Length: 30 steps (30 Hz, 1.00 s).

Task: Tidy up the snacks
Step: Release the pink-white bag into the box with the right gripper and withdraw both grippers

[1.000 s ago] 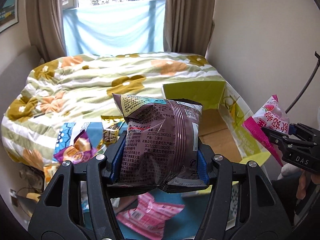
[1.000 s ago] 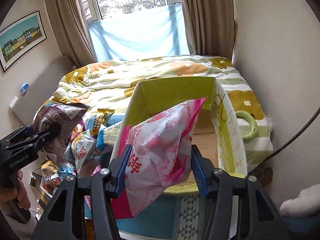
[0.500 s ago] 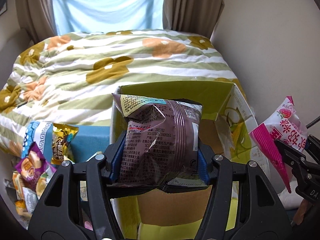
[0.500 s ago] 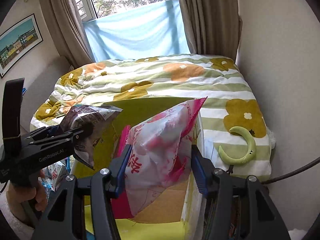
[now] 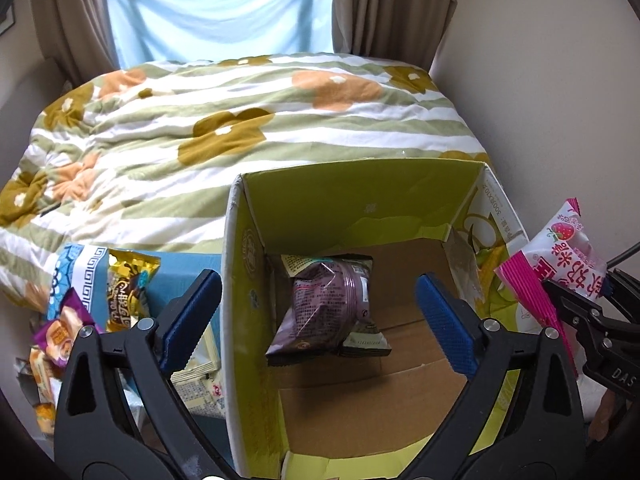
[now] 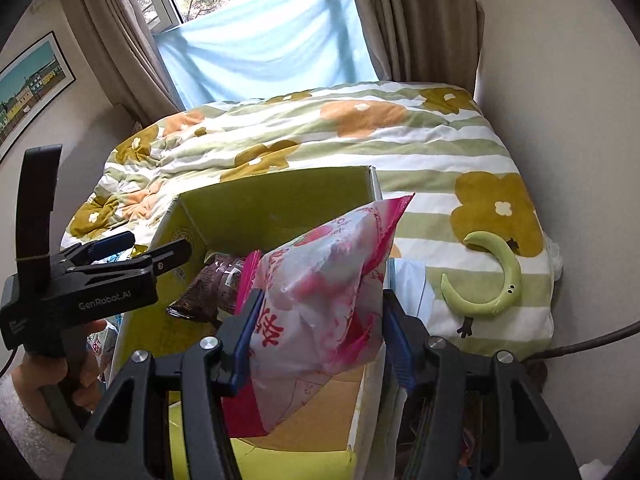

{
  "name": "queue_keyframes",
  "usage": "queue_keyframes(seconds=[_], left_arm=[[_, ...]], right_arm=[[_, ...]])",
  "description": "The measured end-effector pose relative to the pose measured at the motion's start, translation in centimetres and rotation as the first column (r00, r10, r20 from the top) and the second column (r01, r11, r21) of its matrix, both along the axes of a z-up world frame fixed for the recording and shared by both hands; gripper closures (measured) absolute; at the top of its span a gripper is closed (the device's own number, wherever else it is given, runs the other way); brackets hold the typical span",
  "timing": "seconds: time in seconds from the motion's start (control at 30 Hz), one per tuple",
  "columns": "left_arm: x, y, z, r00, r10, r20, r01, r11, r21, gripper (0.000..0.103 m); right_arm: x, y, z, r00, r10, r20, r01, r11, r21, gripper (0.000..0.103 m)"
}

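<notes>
A green cardboard box (image 5: 352, 200) with a brown floor stands open on the bed. A purple snack packet (image 5: 326, 308) is inside it, free of my grip, also seen past the pink bag in the right wrist view (image 6: 212, 284). My left gripper (image 5: 316, 320) is open above the box, its blue pads wide apart. My right gripper (image 6: 320, 332) is shut on a pink-and-white strawberry snack bag (image 6: 320, 288), held over the box's right rim; the bag also shows in the left wrist view (image 5: 560, 256).
Several loose snack packets (image 5: 124, 292) lie on a blue cloth left of the box. A floral quilt (image 5: 240, 120) covers the bed. A green crescent toy (image 6: 496, 280) lies right of the box. A wall stands close on the right.
My left gripper opened and let go of the purple packet, which dropped into the box. My right gripper moved nearer the box with the pink bag.
</notes>
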<state>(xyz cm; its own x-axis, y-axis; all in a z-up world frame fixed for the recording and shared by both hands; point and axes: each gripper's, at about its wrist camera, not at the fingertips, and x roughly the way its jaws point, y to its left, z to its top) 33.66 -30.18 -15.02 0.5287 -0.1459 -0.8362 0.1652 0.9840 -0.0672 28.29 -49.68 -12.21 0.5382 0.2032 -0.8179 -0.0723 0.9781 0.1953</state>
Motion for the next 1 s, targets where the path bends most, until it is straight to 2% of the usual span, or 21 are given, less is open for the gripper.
queue_keyframes(seconds=[0.2, 0.37, 0.63, 0.67, 0.7, 0.77, 0.87, 1.0], left_arm=[[-2.2, 1.9, 2.1, 1.0, 0.012, 0.02, -0.011, 0.998, -0.061, 0.006], [-2.7, 3.4, 3.5, 0.999, 0.037, 0.032, -0.037, 0.999, -0.02, 0.006], [-3.8, 6.4, 4.8, 0.995, 0.081, 0.053, -0.081, 0.997, -0.007, 0.006], [-4.1, 6.7, 4.7, 0.995, 0.085, 0.051, -0.085, 0.996, -0.006, 0.006], [-4.4, 6.9, 4.6, 0.995, 0.089, 0.05, -0.089, 0.996, -0.003, 0.006], [-5.0, 7.4, 4.3, 0.994, 0.097, 0.046, -0.097, 0.995, 0.002, 0.006], [-5.7, 7.9, 4.0, 0.994, 0.101, 0.037, -0.101, 0.995, -0.011, 0.006], [-6.6, 7.9, 4.4, 0.994, 0.103, 0.047, -0.102, 0.995, -0.017, 0.006]], right_arm=[[1.2, 0.9, 0.6, 1.0, 0.003, 0.002, -0.003, 1.0, 0.001, 0.05], [3.3, 2.6, 0.0, 1.0, 0.029, -0.012, -0.029, 1.0, 0.012, 0.049], [6.4, 4.4, -2.6, 0.997, 0.071, -0.044, -0.071, 0.997, 0.008, 0.048], [6.6, 4.5, -2.8, 0.996, 0.068, -0.052, -0.068, 0.998, -0.002, 0.039], [6.5, 4.4, -2.9, 0.997, 0.056, -0.048, -0.057, 0.998, -0.015, 0.025], [5.8, 4.1, -2.6, 0.999, 0.039, -0.023, -0.039, 0.999, -0.012, 0.012], [4.4, 3.3, -2.2, 1.0, 0.014, -0.011, -0.013, 1.0, 0.018, 0.008], [2.7, 2.5, -1.4, 1.0, -0.004, -0.015, 0.005, 0.999, 0.035, 0.008]])
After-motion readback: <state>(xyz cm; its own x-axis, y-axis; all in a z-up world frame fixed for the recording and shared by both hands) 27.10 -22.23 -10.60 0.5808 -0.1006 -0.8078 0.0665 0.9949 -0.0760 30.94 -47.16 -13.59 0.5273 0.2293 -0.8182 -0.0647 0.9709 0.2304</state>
